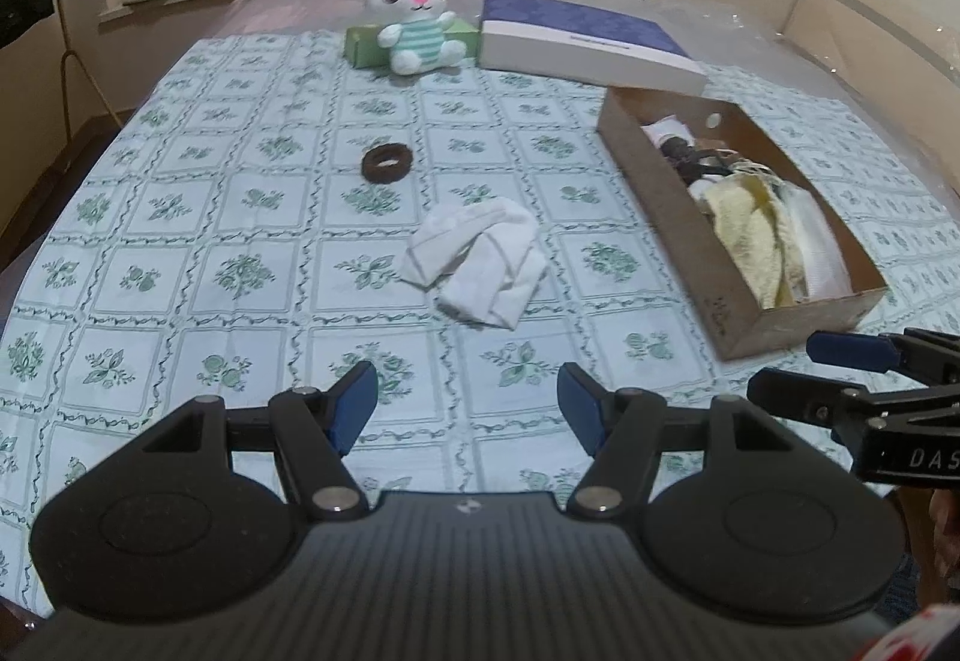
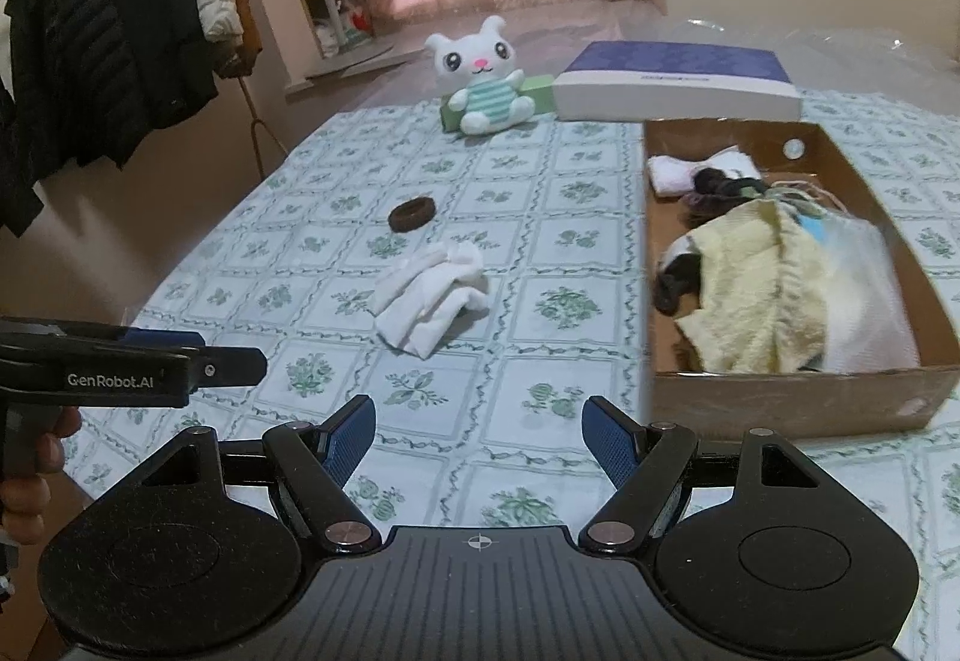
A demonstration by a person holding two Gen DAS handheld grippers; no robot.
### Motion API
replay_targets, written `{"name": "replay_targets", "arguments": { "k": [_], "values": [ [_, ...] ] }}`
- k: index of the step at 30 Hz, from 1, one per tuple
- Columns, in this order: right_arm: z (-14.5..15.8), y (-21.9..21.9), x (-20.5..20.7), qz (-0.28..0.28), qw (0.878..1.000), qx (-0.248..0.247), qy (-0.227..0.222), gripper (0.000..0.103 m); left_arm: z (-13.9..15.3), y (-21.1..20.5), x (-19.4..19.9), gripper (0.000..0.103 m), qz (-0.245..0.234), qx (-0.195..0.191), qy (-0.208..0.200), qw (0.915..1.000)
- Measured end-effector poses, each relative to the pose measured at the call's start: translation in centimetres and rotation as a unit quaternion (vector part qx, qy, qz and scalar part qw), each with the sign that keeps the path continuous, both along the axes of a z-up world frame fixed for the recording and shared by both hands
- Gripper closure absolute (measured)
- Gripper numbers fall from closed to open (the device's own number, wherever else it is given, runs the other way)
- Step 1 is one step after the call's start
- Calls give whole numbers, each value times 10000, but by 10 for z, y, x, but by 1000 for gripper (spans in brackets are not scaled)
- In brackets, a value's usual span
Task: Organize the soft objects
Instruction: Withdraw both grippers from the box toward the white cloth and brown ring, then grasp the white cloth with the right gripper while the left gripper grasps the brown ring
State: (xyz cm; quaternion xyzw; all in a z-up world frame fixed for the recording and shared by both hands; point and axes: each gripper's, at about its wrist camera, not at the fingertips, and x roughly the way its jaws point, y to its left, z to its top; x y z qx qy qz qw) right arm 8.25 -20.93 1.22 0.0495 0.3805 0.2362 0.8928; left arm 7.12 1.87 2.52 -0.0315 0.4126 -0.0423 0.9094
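Both grippers hover over the floral tablecloth (image 1: 180, 217) with nothing between their blue pads: the left gripper (image 1: 467, 406) and the right gripper (image 2: 478, 436) each stand released, jaws apart. Bare cloth lies straight ahead of both. Beyond it rests the crumpled white cloth (image 1: 477, 262), with a brown hair scrunchie (image 1: 387, 161) farther back. The open cardboard box (image 2: 798, 400), holding a yellow towel (image 2: 762, 289) and other fabrics, flanks the right side. A plush bunny (image 1: 414, 19) sits at the far edge beside a purple-lidded box (image 1: 588, 40).
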Motion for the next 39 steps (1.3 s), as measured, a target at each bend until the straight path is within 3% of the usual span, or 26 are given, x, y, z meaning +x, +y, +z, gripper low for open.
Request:
{"name": "replay_targets", "arguments": {
  "k": [16,28,39],
  "values": [
    [-38,58,73,-49,9985,221,492,27,-28,39,36,39,444,120,239,9987],
    [-76,98,133,-842,9892,468,1105,27,-50,66,76,39,674,173,331,9970],
    [-89,131,168,-1344,9874,207,813,27,-67,94,117,39,899,216,332,9952]
  ]
}}
